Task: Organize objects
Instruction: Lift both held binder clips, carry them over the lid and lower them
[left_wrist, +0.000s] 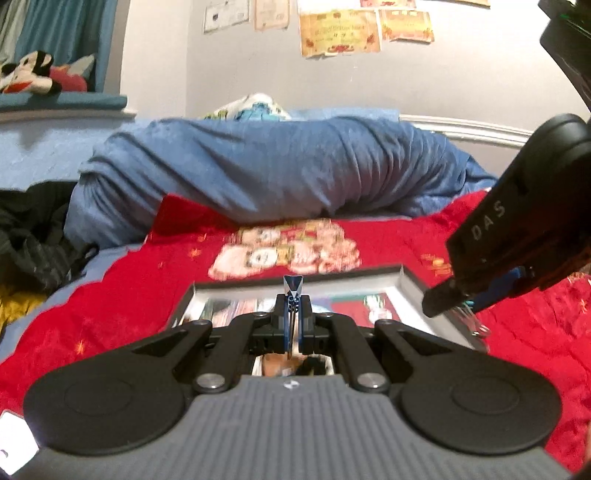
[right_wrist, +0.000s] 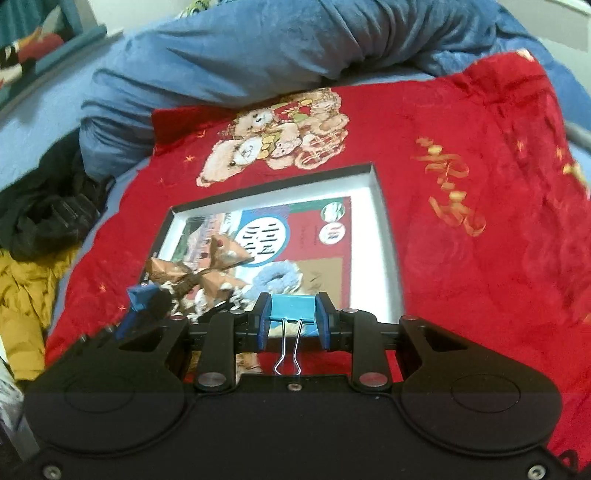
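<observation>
Sitting btwn right gripper (right_wrist: 292, 325) jaws: blue binder clip (right_wrist: 291, 309), above box (right_wrist: 384, 236).

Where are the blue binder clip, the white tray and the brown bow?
blue binder clip (right_wrist: 292, 311), right wrist view, its blue body.
white tray (right_wrist: 380, 236), right wrist view, bare right floor.
brown bow (right_wrist: 201, 273), right wrist view, centre knot.

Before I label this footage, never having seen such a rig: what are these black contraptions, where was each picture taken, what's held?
They are two hand-held grippers, each with a camera looking along its fingers. One picture comes from the left gripper, shut on a dark blue binder clip; the other from the right gripper, shut on a light blue binder clip. Below, on a red blanket, an open box holds a brown bow and a fluffy blue ring.
</observation>
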